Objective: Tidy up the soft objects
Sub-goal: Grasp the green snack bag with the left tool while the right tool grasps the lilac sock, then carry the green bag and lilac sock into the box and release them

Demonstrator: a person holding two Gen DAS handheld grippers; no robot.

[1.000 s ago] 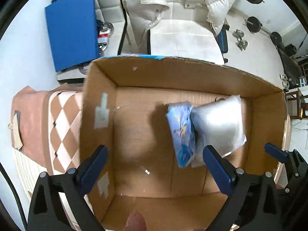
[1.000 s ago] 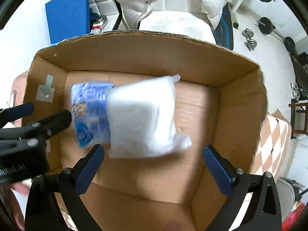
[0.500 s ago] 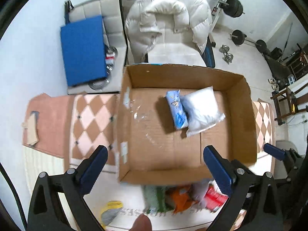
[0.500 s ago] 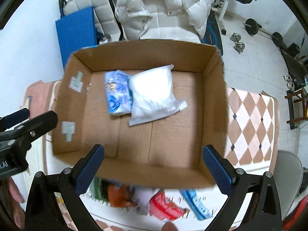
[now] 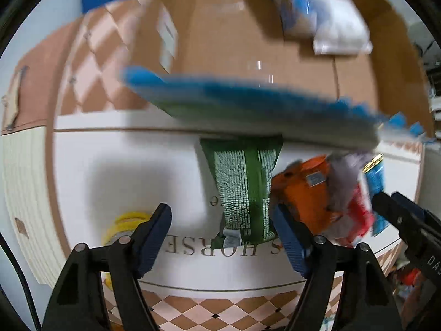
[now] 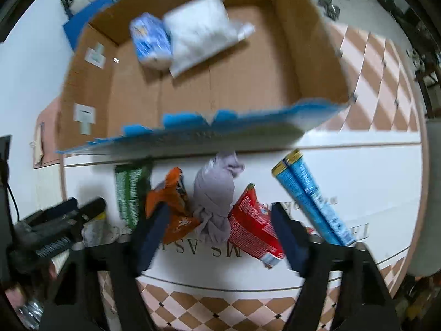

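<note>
A cardboard box [image 6: 91,88] holds a blue-printed pack [image 6: 150,41] and a white soft pack [image 6: 202,30]; both also show in the left wrist view, the blue pack [image 5: 293,5] beside the white pack [image 5: 340,31]. In front of the box lie a green bag [image 5: 245,190], an orange bag [image 6: 172,207], a grey cloth bundle [image 6: 215,195], a red bag [image 6: 253,223] and a blue tube pack [image 6: 311,195]. My left gripper [image 5: 222,240] is open and empty over the green bag. My right gripper [image 6: 220,240] is open and empty over the grey bundle and red bag.
The items lie on a white printed board [image 5: 124,171] over a checkered cloth [image 6: 380,63]. The box's near flap has a blue edge [image 5: 248,93]. A yellow tape roll [image 5: 125,226] lies left of my left gripper. Gym weights [image 6: 328,5] stand on the floor behind.
Both grippers pulled back from inside the box and dropped low toward the row of bags in front of it. The two packs stay in the box.
</note>
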